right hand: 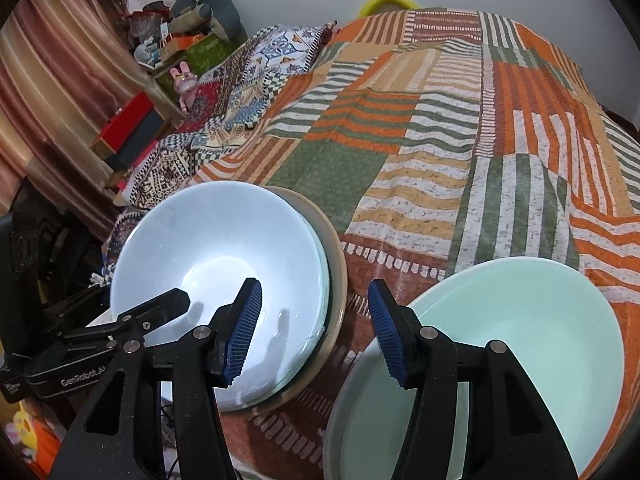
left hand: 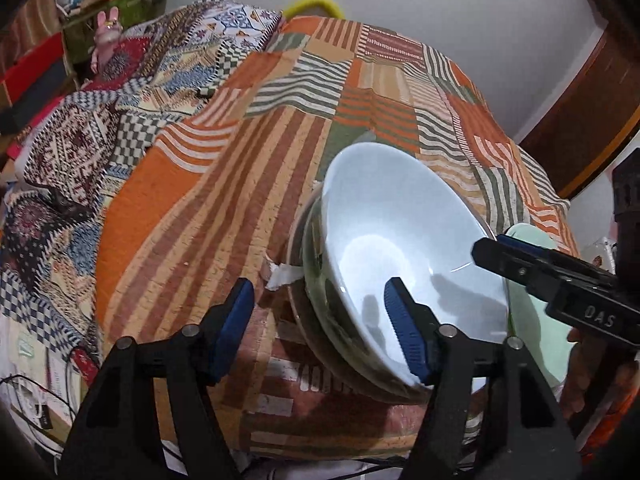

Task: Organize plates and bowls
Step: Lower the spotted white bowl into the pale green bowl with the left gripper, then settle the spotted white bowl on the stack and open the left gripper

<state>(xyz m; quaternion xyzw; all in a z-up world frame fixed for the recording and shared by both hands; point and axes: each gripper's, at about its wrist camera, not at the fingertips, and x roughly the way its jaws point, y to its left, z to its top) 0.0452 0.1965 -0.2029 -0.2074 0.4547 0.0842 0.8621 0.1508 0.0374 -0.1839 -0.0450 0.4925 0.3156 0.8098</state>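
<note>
1. Resting on a bed covered with an orange, green and cream striped patchwork bedspread (right hand: 420, 128), a white bowl (right hand: 216, 264) sat nested on top of other dishes, with a tan-rimmed plate (right hand: 338, 264) at the bottom of the stack.
2. The left gripper (left hand: 320, 320) hovered at the near rim of the white bowl (left hand: 400, 240), its jaws parted about halfway; one blue pad (left hand: 404, 332) hung over the bowl's inside and the other (left hand: 234, 320) stood outside over the bedspread, so the rim lay between them, and neither pad visibly pressed on it.
3. The right gripper (right hand: 316, 328) hung over the strip of bedspread between the two stacks, jaws moderately open and holding nothing.
4. Just right of that gripper lay a pale mint-green plate (right hand: 520, 340), stacked on at least one more dish of the same colour, close beside the white bowl's stack but not touching it.
5. In the left wrist view the right gripper (left hand: 486, 250) reached in from the right, its tip over the white bowl's far rim, with the mint-green plate (left hand: 532, 312) beneath it.
6. A blue-patterned quilt (right hand: 240, 80) lay bunched along the bed's far left side.
</note>
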